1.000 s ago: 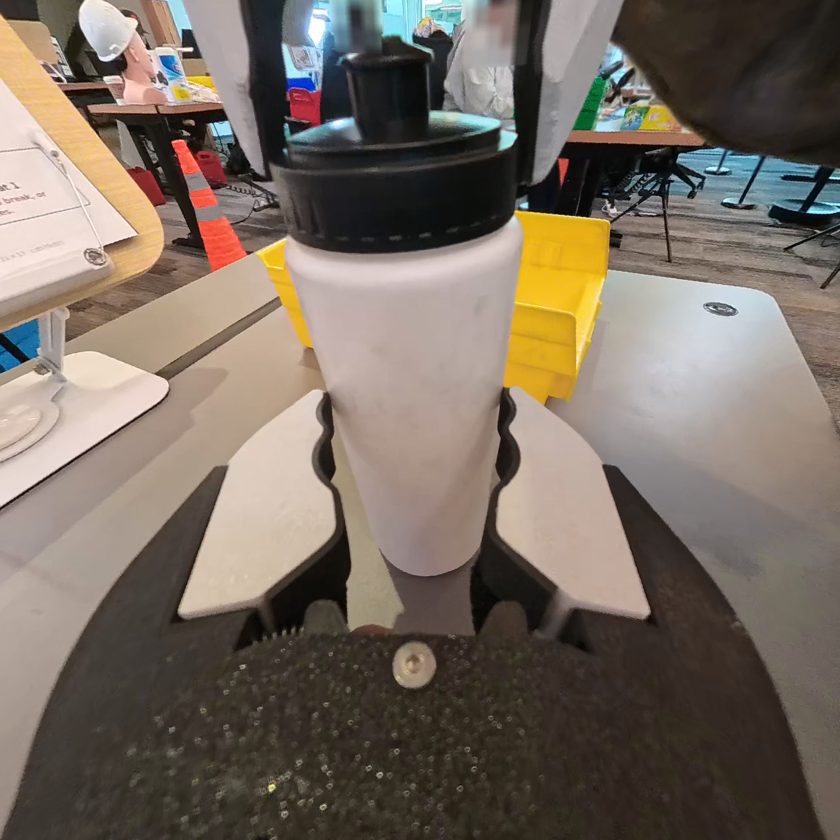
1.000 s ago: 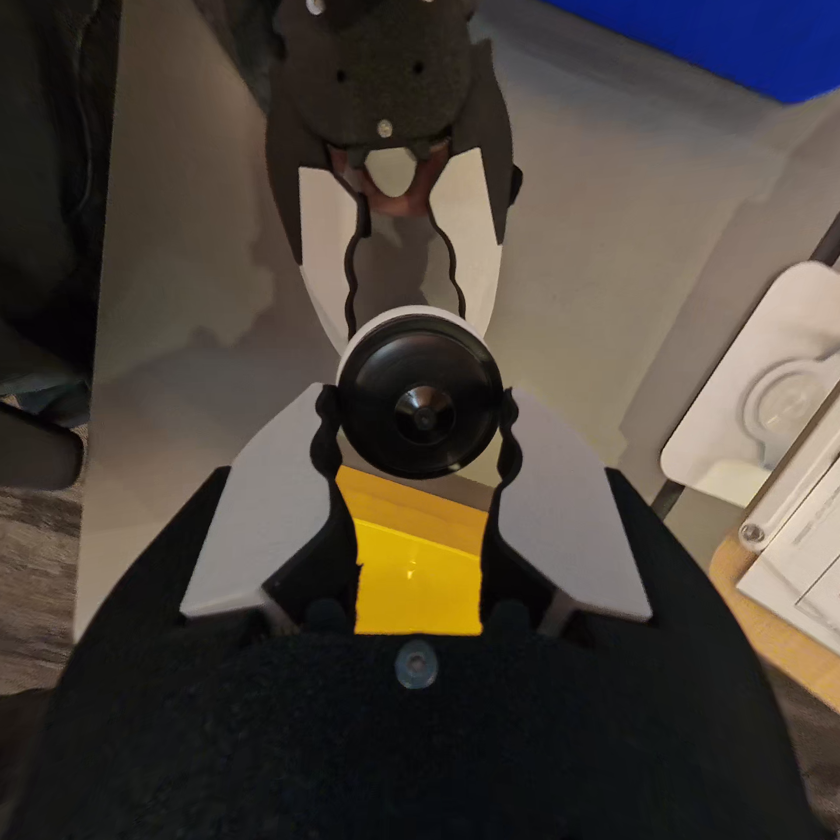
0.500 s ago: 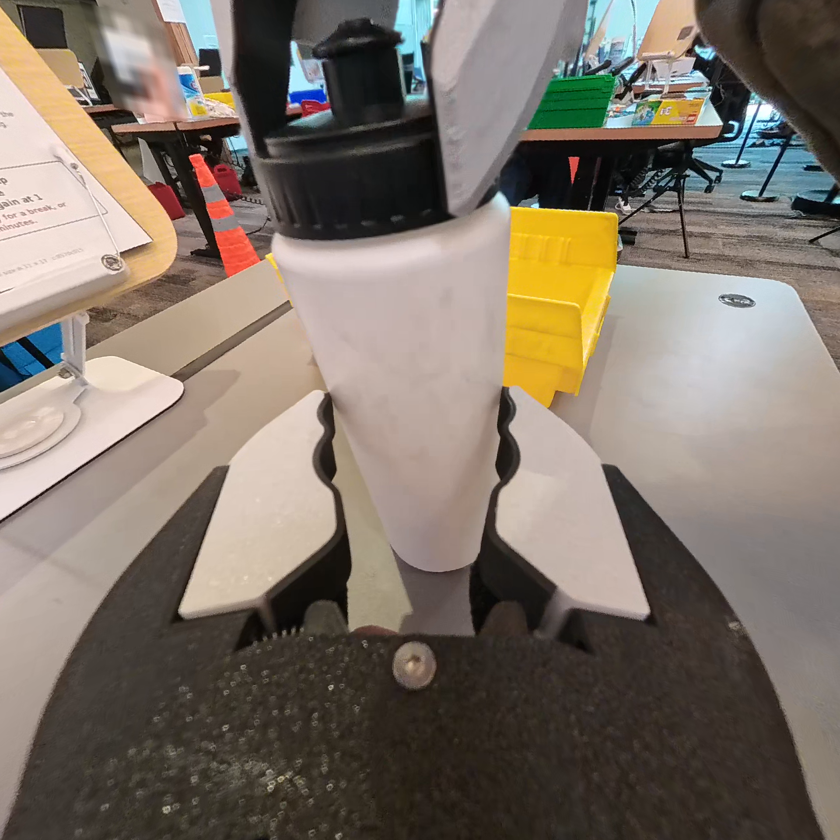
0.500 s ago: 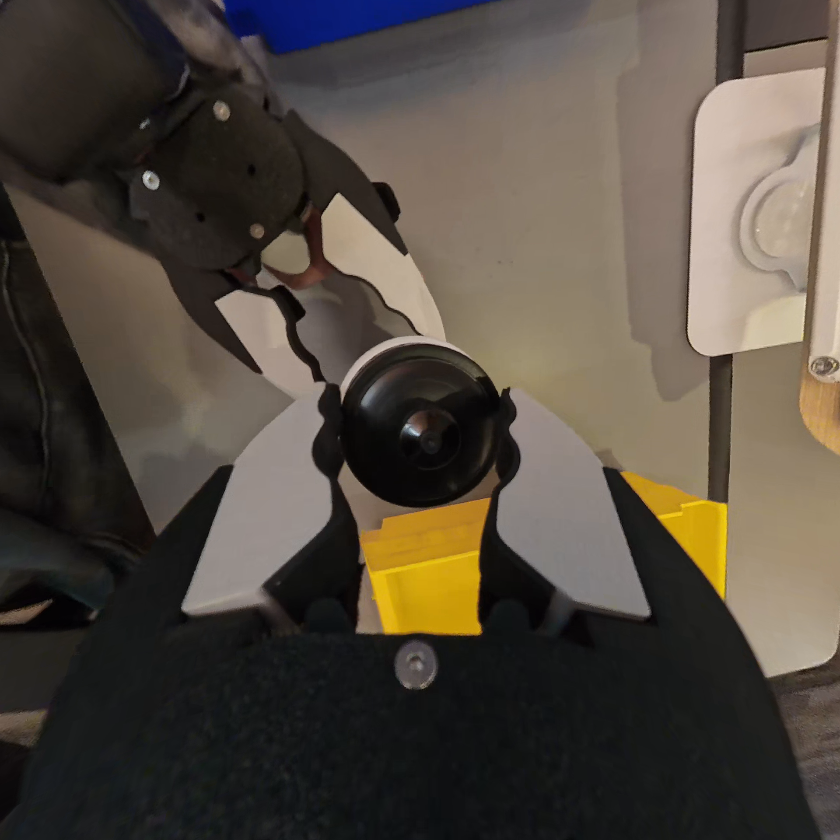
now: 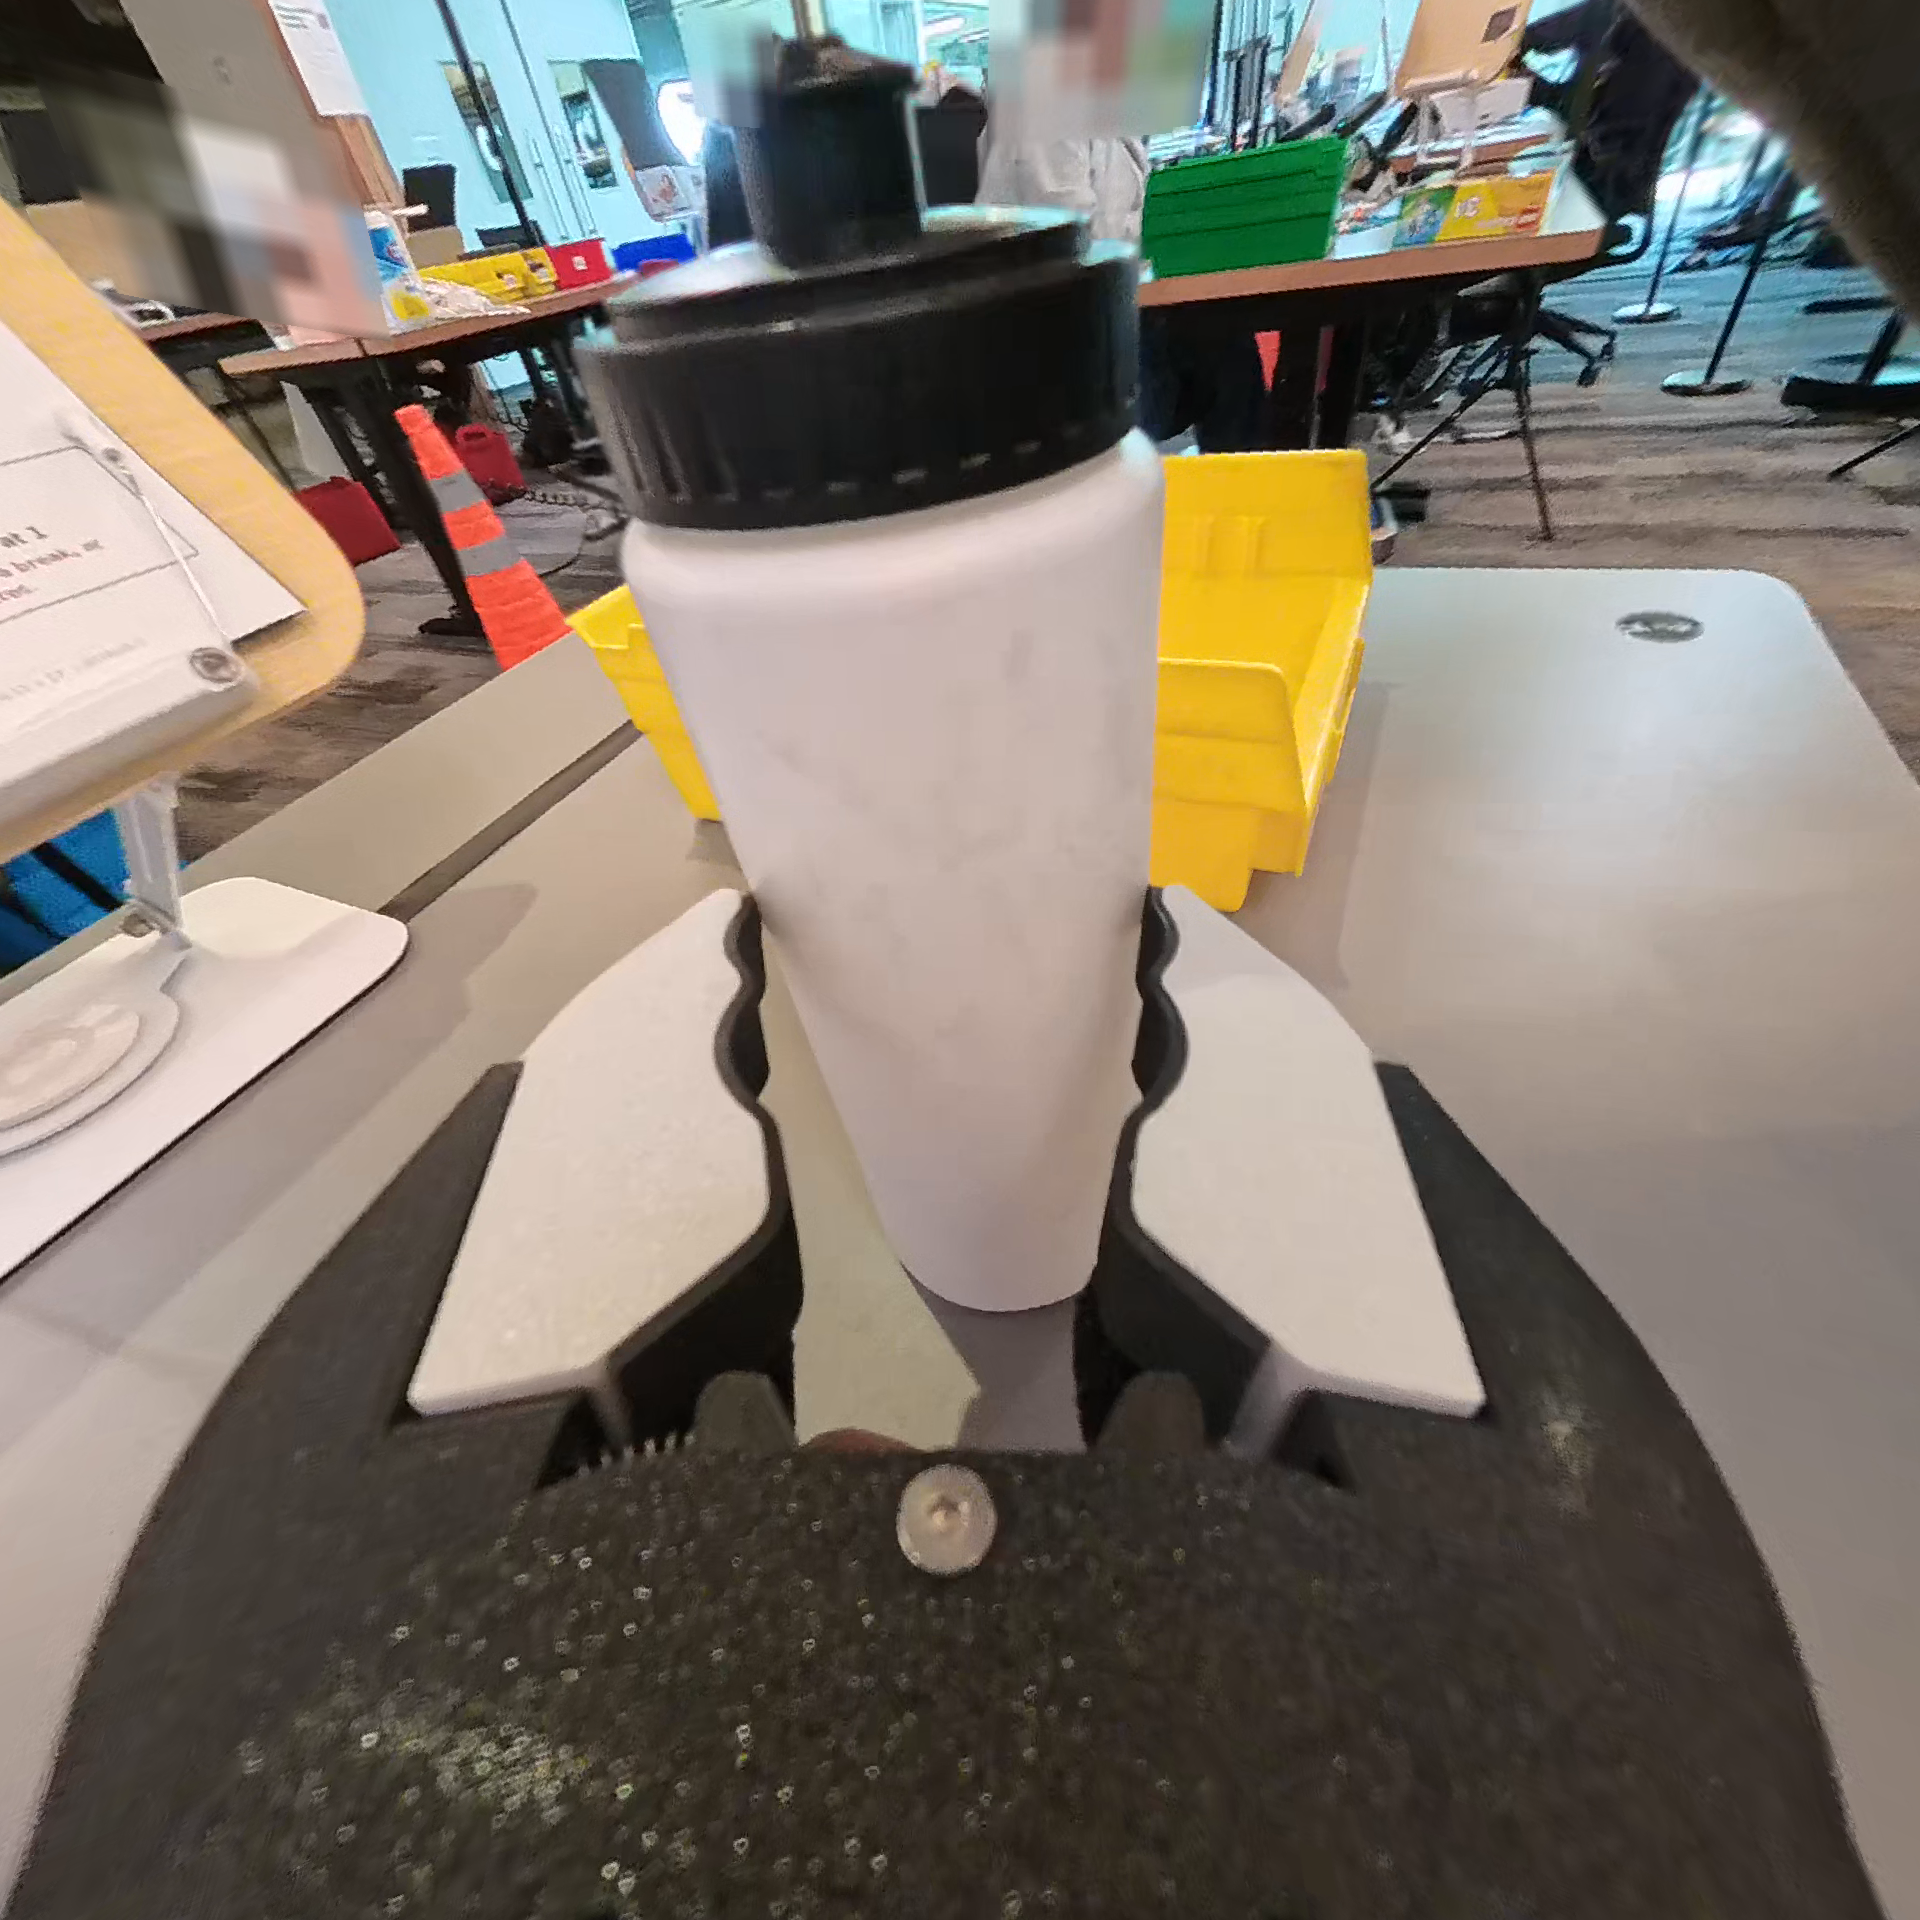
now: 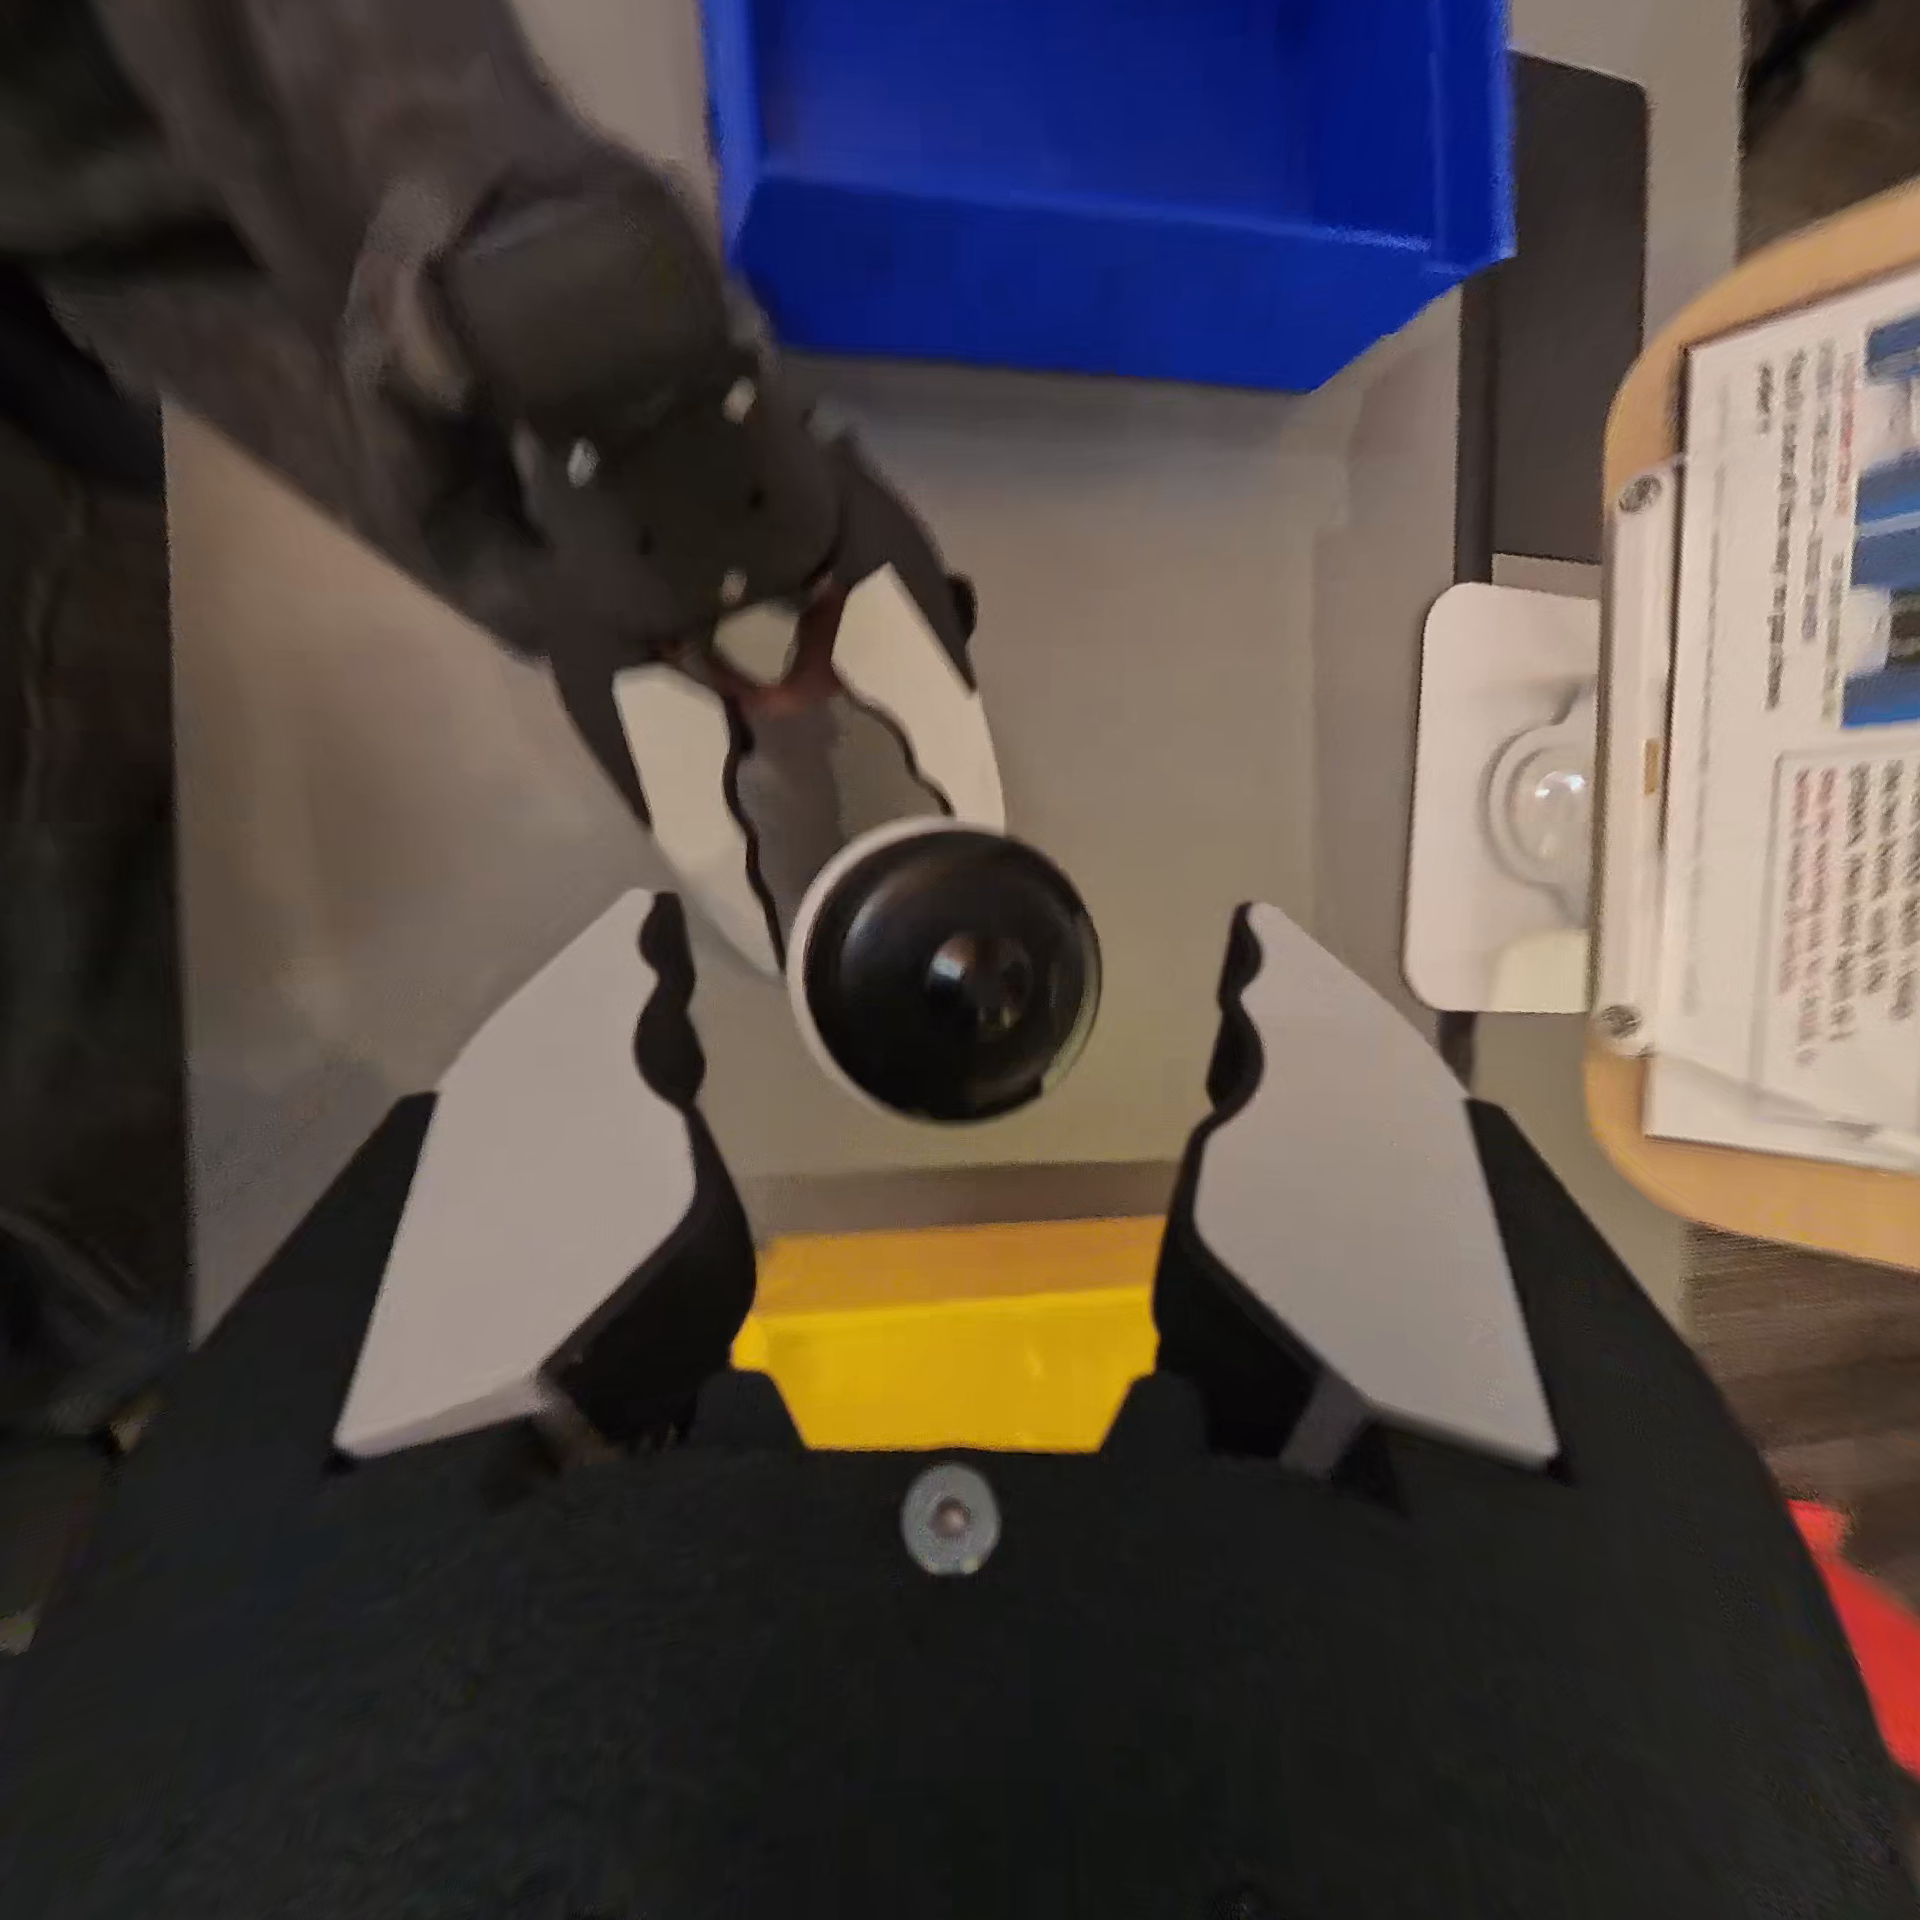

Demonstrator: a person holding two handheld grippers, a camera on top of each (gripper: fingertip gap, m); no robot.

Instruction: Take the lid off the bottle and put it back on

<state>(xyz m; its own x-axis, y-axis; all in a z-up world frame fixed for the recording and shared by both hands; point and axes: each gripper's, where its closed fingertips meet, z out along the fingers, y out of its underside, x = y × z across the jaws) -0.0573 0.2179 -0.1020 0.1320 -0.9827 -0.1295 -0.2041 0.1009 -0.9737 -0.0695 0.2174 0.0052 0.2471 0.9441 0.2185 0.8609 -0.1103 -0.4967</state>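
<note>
Bottle [image 5: 935,831], one, capped by one lid [image 5: 873,405], gripped by left tool [image 5: 945,997]; right tool [image 6: 951,956] spread wide.

The left claw [image 5: 948,1081] is clamped low on the white bottle [image 5: 914,831], which is kept upright. The right claw [image 6: 951,997] is spread wide above the black lid [image 6: 951,992] (touching nothing), pointed straight down.

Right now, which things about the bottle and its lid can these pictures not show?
- Left wrist view: the lid is blurred and its spout top is cut by the edge; how tightly it is screwed stays unclear.
- Right wrist view: the lid hides the bottle body.
- Both views: the bottle's contents are hidden by its opaque wall.
</note>
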